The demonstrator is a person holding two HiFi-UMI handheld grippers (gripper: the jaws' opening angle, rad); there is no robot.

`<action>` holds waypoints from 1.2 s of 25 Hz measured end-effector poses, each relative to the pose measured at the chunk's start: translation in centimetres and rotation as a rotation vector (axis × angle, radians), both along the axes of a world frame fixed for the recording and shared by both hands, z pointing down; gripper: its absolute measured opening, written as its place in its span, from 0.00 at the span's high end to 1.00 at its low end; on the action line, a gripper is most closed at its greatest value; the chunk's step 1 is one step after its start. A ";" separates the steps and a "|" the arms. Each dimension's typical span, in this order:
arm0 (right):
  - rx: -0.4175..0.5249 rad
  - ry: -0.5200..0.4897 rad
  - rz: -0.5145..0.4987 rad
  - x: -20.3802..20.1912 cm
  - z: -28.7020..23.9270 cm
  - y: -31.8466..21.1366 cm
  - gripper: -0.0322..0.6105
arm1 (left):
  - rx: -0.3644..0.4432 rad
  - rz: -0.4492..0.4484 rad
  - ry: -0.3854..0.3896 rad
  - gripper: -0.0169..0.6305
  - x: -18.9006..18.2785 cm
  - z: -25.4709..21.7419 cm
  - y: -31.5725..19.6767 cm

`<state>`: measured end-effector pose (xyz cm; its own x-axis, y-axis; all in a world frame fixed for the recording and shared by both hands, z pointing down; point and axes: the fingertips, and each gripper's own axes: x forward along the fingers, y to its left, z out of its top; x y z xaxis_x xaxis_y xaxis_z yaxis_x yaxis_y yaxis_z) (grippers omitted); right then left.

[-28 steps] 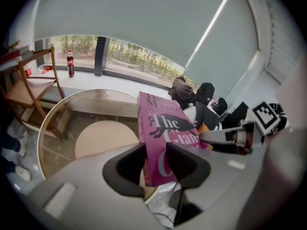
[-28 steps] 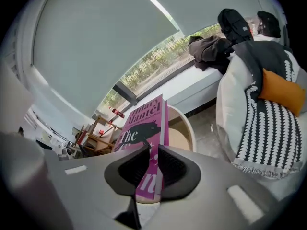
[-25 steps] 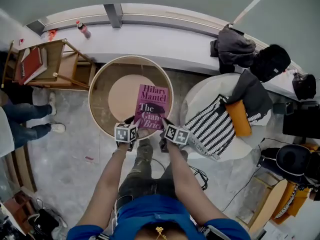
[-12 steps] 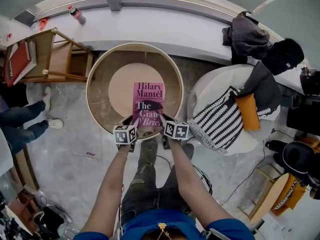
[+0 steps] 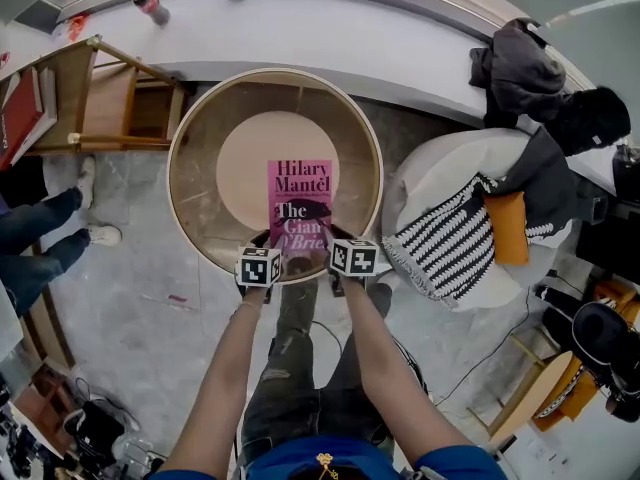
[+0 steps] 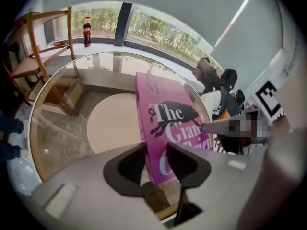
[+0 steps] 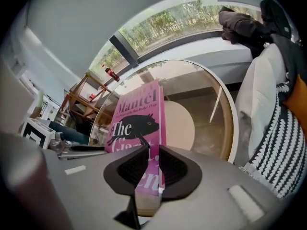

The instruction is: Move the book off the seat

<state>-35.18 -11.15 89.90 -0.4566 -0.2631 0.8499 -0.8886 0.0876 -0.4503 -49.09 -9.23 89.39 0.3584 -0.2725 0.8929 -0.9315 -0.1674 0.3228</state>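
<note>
A pink paperback book [image 5: 298, 203] lies flat on the round glass table [image 5: 190, 128], with its near end at the table's front rim. My left gripper [image 5: 268, 244] straddles the book's near left corner [image 6: 168, 123]. Its jaws are opening, and a gap shows beside the book at the left gripper [image 6: 156, 150]. At the near right corner, the right gripper [image 5: 332, 244] has the book's edge [image 7: 136, 123] between its pads. Those jaws are opening too, but the book fills the space between them at the right gripper [image 7: 152, 152].
A white armchair [image 5: 440, 168] with a striped blanket [image 5: 450, 243] and an orange cushion [image 5: 508, 226] stands right of the table. A wooden chair [image 5: 120, 98] is at the back left. A bottle [image 5: 147, 3] and dark jackets [image 5: 530, 68] sit on the window ledge. A person's legs [image 5: 40, 228] are at the left.
The book has moved left, away from the armchair, and now lies square on the glass table. Both grippers moved with it and stay at its near end.
</note>
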 end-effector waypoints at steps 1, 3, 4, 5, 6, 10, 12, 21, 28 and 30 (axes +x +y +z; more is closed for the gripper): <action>0.005 0.002 -0.009 -0.1 0.1 -0.2 0.85 | -0.009 -0.010 0.009 0.76 0.0 0.1 -0.2; 0.007 0.006 -0.022 -0.1 0.1 -0.4 0.84 | -0.040 -0.017 0.029 0.75 0.0 0.3 -0.3; 0.006 0.008 -0.024 0.0 0.1 -0.4 0.84 | -0.052 -0.014 0.035 0.75 0.1 0.4 -0.3; 0.004 0.013 -0.027 0.0 0.1 -0.4 0.84 | -0.059 -0.009 0.037 0.75 0.1 0.4 -0.3; -0.003 0.024 -0.029 0.1 0.1 -0.3 0.85 | -0.060 -0.004 0.033 0.75 0.0 0.3 -0.3; -0.024 0.089 -0.055 0.8 -0.8 -0.5 0.67 | -0.047 -0.060 -0.042 0.71 -1.6 -0.5 -0.2; 0.003 0.112 -0.079 0.8 -2.0 -0.8 0.70 | -0.025 -0.104 -0.052 0.71 -2.4 -1.6 -0.4; 0.117 0.074 -0.129 -0.6 -11.2 -0.1 0.88 | 0.127 -0.079 0.025 0.91 -0.6 -10.7 0.3; 0.273 -0.005 -0.209 -2.4 -19.7 0.2 0.95 | 0.278 -0.036 0.119 0.97 2.2 -19.6 -0.5; 0.317 -0.010 -0.250 -3.1 -22.0 0.3 0.95 | 0.320 -0.001 0.133 0.97 3.0 -22.0 -0.6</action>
